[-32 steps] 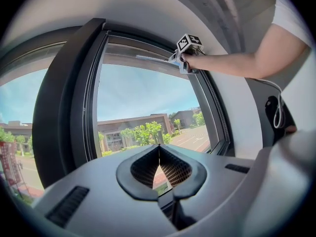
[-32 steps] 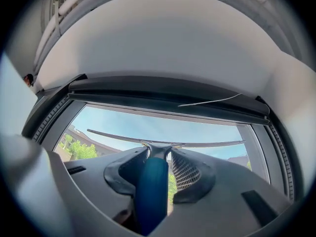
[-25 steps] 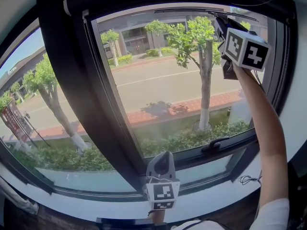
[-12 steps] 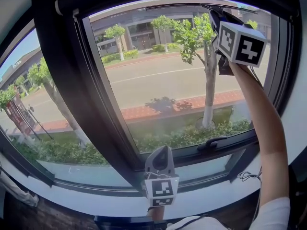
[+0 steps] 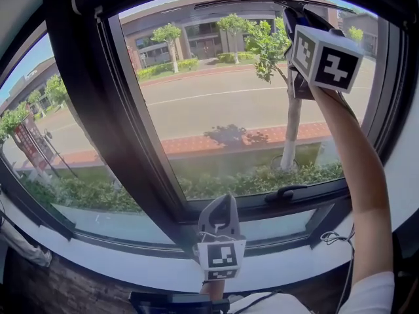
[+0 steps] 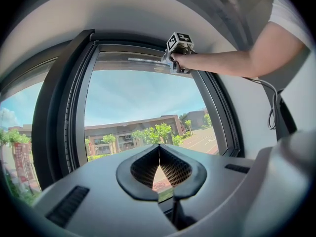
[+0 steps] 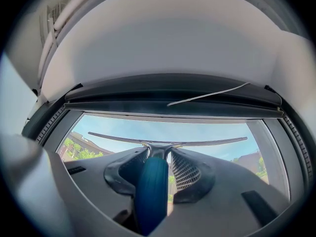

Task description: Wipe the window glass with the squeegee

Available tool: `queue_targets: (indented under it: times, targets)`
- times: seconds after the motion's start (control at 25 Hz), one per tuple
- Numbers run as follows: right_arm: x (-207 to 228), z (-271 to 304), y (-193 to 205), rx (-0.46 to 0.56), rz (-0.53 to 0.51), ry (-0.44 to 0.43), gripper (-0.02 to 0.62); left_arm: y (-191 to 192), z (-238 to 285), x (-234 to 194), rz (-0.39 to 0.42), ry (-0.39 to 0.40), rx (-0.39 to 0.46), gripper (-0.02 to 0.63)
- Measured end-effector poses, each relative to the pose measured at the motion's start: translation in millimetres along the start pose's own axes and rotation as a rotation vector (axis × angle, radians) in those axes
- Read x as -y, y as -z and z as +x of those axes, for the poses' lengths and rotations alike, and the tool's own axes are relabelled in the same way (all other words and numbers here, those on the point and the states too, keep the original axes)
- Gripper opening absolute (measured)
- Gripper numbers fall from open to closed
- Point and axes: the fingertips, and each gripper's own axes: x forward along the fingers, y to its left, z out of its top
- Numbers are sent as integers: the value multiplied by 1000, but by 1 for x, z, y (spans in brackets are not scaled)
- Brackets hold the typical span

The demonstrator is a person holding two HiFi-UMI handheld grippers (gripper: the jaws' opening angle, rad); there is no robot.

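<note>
The squeegee has a blue handle [image 7: 150,191] and a long thin blade [image 7: 168,142] that lies across the top of the window glass [image 5: 222,110], just under the upper frame. My right gripper [image 7: 165,153] is shut on the handle. In the head view it is raised at the top right [image 5: 296,19], at the end of an outstretched arm. My left gripper [image 5: 222,205] is low at the centre by the sill. It points up at the glass, and its jaws [image 6: 159,149] are shut on nothing. The left gripper view also shows the right gripper [image 6: 177,46] and the blade [image 6: 148,59] at the top.
A thick black mullion [image 5: 124,123] divides the window left of the wiped pane. A black window handle [image 5: 288,193] sits on the lower frame. Below it is the white sill [image 5: 294,273], with a thin cable [image 5: 334,237] at its right. A loose wire [image 7: 207,95] hangs along the upper frame.
The right gripper and squeegee now sit slightly higher, closer to the upper frame. The left gripper has stayed by the sill.
</note>
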Motion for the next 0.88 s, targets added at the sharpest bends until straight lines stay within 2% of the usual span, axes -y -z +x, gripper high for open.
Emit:
queue_targets:
  times: [0.88]
  targets:
    - [0,-12,17,14,-16,4,150,-5,4,-11,7,27,7,3]
